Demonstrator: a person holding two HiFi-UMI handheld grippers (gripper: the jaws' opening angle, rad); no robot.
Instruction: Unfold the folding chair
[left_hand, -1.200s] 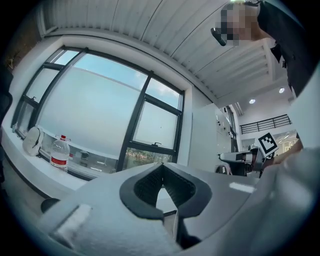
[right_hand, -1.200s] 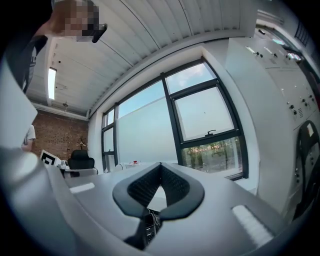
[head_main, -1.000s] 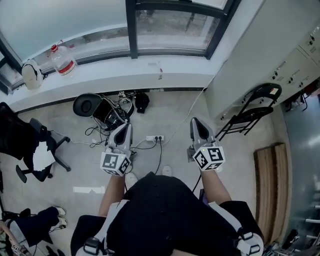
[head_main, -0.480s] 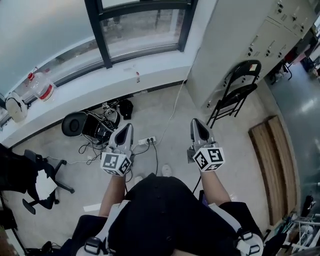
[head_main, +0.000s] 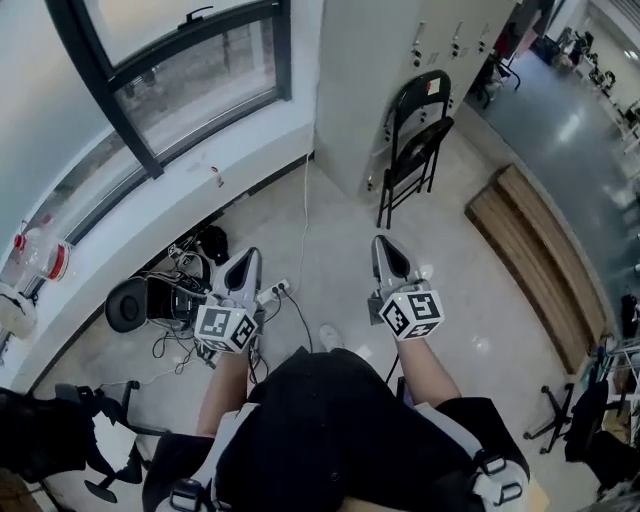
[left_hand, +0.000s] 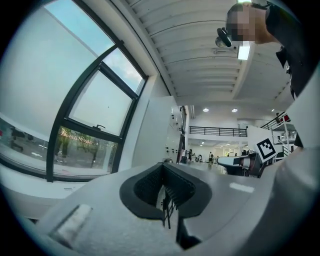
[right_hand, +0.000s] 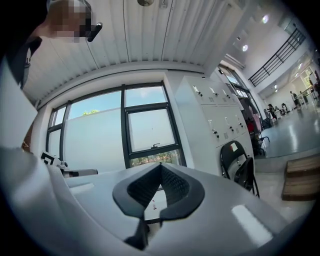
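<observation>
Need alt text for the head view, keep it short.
A steep downward view of a person holding the left gripper and right gripper out over a pale floor, both shut and empty. Beyond the right gripper, a black folding chair stands folded by white lockers. A window and cable clutter are on the left.

No text legible in any view, pale sticker (head_main: 433, 87) on the folding chair (head_main: 412, 150) backrest too small to read, black-and-white square markers on the left claw (head_main: 250, 260) and right claw (head_main: 384, 248) cubes bear no letters, bottle (head_main: 40, 262) red label unreadable.
</observation>
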